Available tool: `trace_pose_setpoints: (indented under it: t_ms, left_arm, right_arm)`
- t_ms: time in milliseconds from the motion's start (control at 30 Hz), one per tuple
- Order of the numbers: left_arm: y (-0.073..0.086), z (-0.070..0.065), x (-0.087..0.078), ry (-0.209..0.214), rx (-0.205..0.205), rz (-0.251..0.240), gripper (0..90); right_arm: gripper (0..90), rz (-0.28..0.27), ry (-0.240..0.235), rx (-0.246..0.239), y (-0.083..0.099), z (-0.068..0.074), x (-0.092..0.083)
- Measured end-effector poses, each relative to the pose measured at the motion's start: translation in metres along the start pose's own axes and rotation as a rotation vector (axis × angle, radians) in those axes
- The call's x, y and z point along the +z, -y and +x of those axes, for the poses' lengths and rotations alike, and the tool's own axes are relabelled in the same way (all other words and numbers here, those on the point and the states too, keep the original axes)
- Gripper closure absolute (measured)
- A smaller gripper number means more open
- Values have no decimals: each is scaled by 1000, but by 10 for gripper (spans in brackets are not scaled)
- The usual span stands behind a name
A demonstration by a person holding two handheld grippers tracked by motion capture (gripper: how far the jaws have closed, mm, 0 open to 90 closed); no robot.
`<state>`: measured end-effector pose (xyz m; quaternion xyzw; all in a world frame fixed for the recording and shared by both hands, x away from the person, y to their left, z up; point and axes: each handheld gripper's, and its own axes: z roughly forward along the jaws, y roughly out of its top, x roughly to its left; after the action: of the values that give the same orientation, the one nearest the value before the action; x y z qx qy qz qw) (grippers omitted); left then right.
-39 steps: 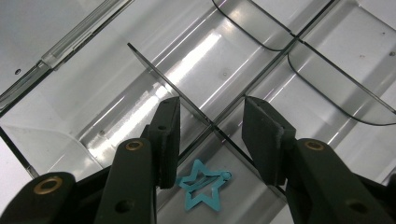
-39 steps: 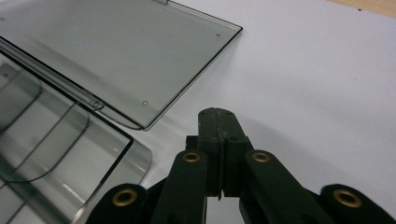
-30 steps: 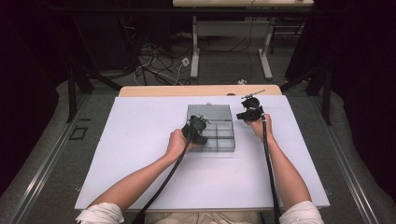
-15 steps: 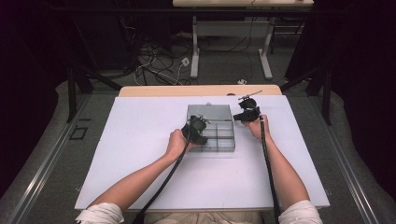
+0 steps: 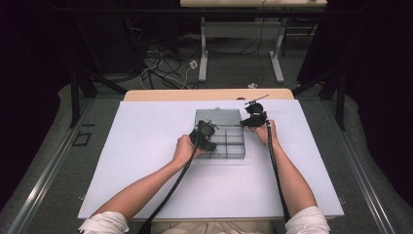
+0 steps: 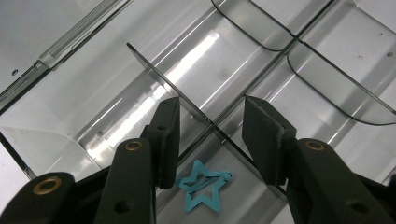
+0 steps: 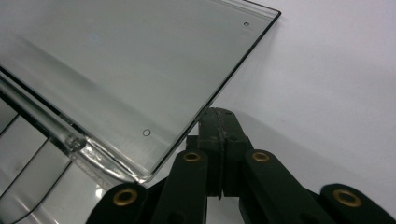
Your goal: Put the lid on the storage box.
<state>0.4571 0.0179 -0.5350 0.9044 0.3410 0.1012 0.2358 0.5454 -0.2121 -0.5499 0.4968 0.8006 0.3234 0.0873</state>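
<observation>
A clear plastic compartment box [image 5: 229, 151] lies in the middle of the white table [image 5: 141, 165], its lid [image 5: 218, 116] folded open toward the far side. My left gripper [image 5: 204, 134] hangs over the box's left part. Its jaws [image 6: 212, 114] are open and straddle a thin divider [image 6: 154, 70] without pressing on it. A teal star-shaped hair clip [image 6: 201, 186] lies in the compartment below them. My right gripper [image 5: 254, 117] is at the lid's right edge. Its jaws [image 7: 217, 122] are shut, tips against the rim of the lid [image 7: 130, 60], nothing visible between them.
Both forearms reach in from the near edge, with black cables [image 5: 272, 161] trailing back along them. A wooden strip [image 5: 209, 94] borders the table's far side. Beyond it, cables [image 5: 160, 68] lie on the floor beside the legs of another desk [image 5: 203, 53].
The right gripper has edged slightly left, closer to the lid's edge. The left gripper and the box have not moved.
</observation>
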Motion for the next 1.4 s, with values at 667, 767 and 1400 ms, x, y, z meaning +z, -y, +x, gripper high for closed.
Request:
trace_pose_setpoints:
  t_ms: [667, 767, 1400]
  left_arm:
    - [0, 1, 0, 7, -3, -2, 574]
    - [0, 1, 0, 7, 4, 3, 574]
    - [0, 1, 0, 10, -3, 1, 574]
  right_arm:
    - [900, -47, 9, 31, -10, -2, 6]
    - [900, -57, 4, 33, -10, -2, 6]
    - [900, -137, 20, 2, -21, 2, -11]
